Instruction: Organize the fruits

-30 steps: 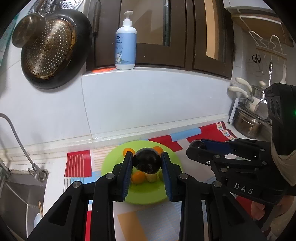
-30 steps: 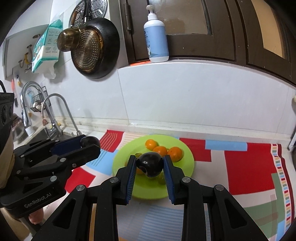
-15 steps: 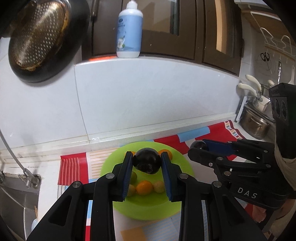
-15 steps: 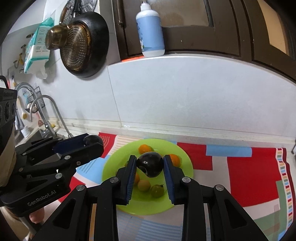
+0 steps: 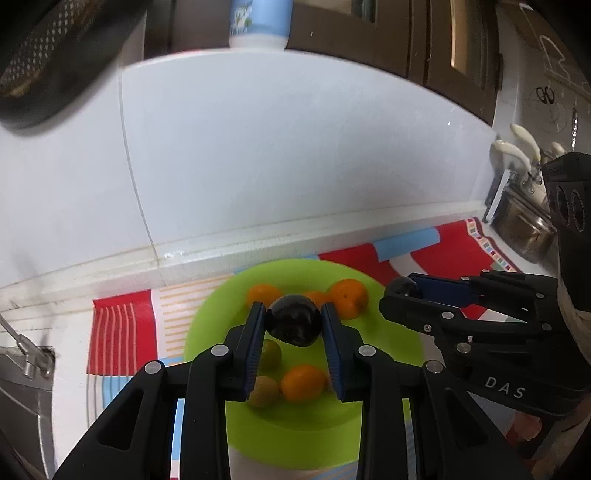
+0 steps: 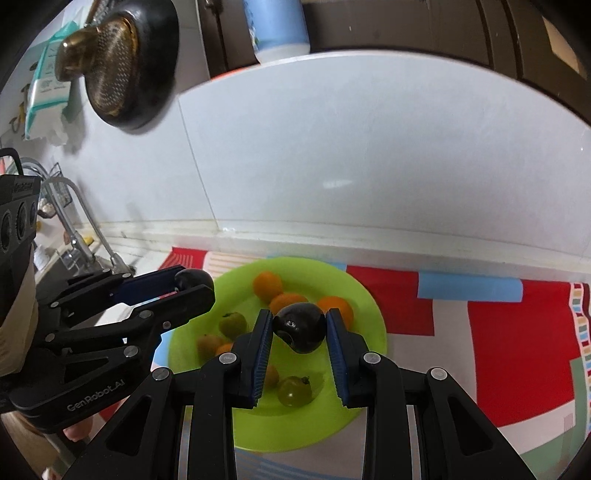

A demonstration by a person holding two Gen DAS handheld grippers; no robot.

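Note:
A lime-green plate [image 5: 388, 354] [image 6: 362, 295] lies on a patterned mat and holds several small orange fruits [image 5: 301, 382] [image 6: 266, 284] and a few green ones [image 6: 294, 391]. My left gripper [image 5: 293, 325] is shut on a dark round plum [image 5: 293, 324] above the plate. My right gripper [image 6: 300, 326] is shut on another dark plum [image 6: 301, 326], also above the plate. Each gripper shows in the other's view, the right one [image 5: 402, 288] and the left one [image 6: 192, 282], both holding dark fruit over the plate's edges.
A white tiled wall [image 5: 295, 155] rises behind the plate. A sink with a tap [image 6: 74, 229] is at the left, a steel pot [image 5: 524, 229] at the right. A dark pan [image 6: 125, 70] hangs on the wall and a blue bottle [image 6: 277, 29] stands on the ledge.
Both grippers have moved forward and lower toward the plate, still holding their plums. The plate and its fruits look larger and nearer.

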